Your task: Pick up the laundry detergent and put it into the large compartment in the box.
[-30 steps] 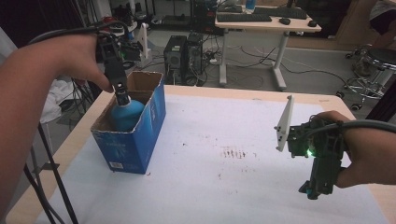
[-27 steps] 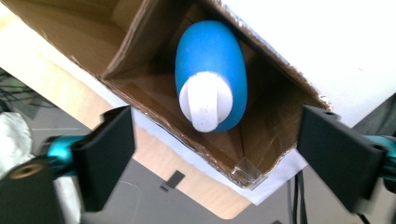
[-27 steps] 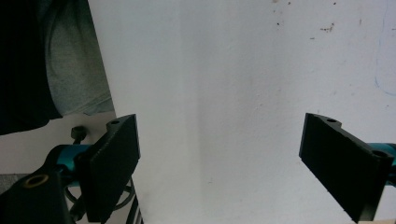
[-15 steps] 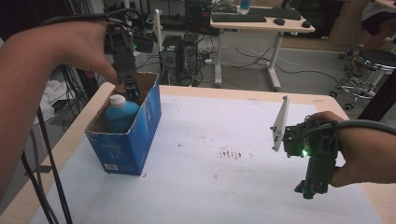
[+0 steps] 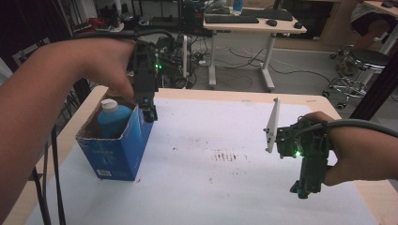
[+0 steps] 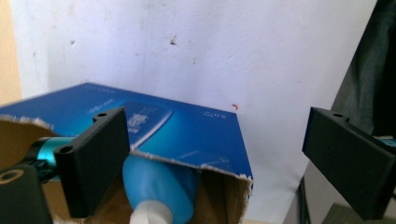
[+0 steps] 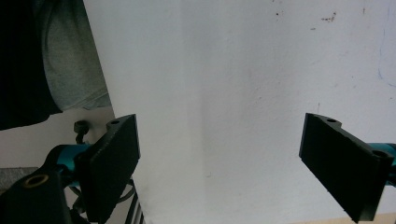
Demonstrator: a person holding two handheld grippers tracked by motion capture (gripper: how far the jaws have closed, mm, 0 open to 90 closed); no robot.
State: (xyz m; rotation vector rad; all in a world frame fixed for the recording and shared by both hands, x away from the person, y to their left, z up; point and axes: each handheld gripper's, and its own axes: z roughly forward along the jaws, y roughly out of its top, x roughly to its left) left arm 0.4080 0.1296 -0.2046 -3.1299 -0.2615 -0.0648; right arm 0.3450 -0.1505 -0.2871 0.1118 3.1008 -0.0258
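A blue bottle (image 5: 112, 119) stands inside a blue box (image 5: 123, 150) at the table's nine o'clock. The left gripper (image 5: 150, 114), its jaws just opening wide and empty, hangs at the box's three o'clock rim. The right gripper (image 5: 301, 190), at four o'clock, gapes wide and holds nothing.

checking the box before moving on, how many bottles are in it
1. A blue bottle stands in the blue box at the table's left; the box walls could hide something lower inside.

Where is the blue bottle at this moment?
In the high view the blue bottle stands inside the blue box at the table's left, beside the open left gripper.
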